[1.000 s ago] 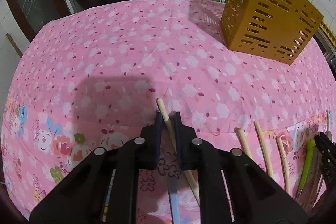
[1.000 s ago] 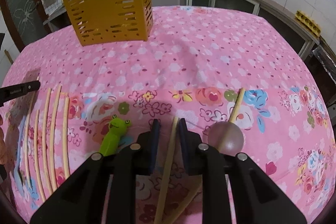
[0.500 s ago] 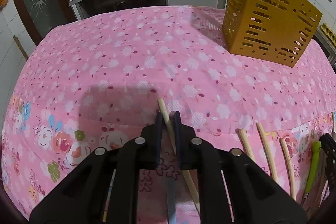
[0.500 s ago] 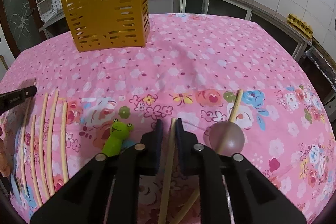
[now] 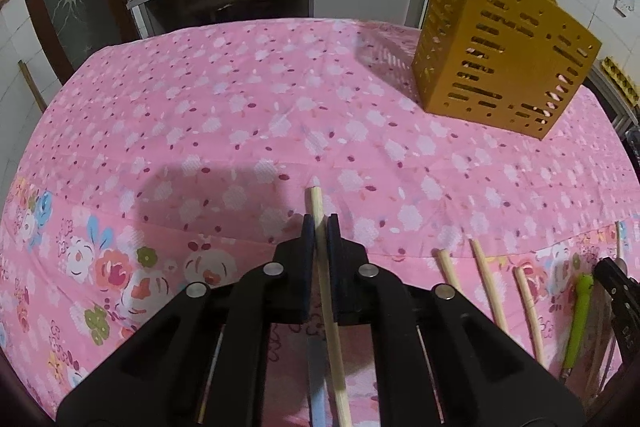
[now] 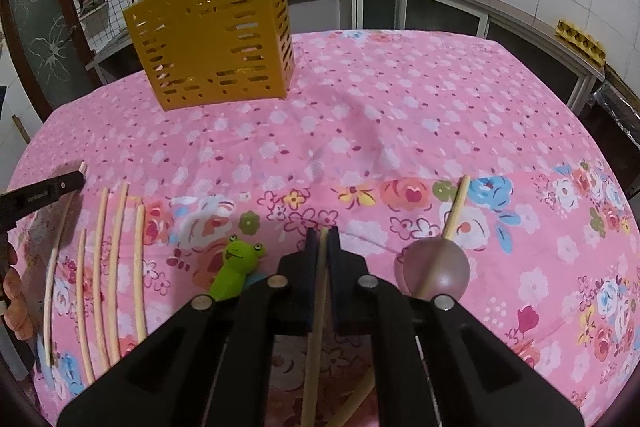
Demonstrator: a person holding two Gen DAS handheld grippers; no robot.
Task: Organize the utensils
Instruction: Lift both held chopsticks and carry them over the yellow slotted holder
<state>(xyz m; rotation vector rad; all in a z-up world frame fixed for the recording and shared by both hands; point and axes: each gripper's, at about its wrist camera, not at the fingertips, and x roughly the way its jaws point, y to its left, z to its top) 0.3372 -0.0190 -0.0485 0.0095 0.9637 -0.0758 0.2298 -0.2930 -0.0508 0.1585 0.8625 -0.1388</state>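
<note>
My left gripper is shut on a wooden chopstick whose tip pokes out past the fingers, held above the pink cloth. My right gripper is shut on another wooden chopstick, also lifted. The yellow slotted utensil holder stands at the far right in the left wrist view and at the far left in the right wrist view. Several chopsticks lie side by side on the cloth, also seen in the left wrist view.
A green frog-handled utensil lies just left of my right gripper. A wooden-handled ladle with a translucent round bowl lies to its right. The flowered pink tablecloth covers the table. A kitchen counter and stove stand behind.
Both grippers have risen with their chopsticks, so the table looks farther and the holder sits lower in view. The jaws have closed tighter on the sticks.
</note>
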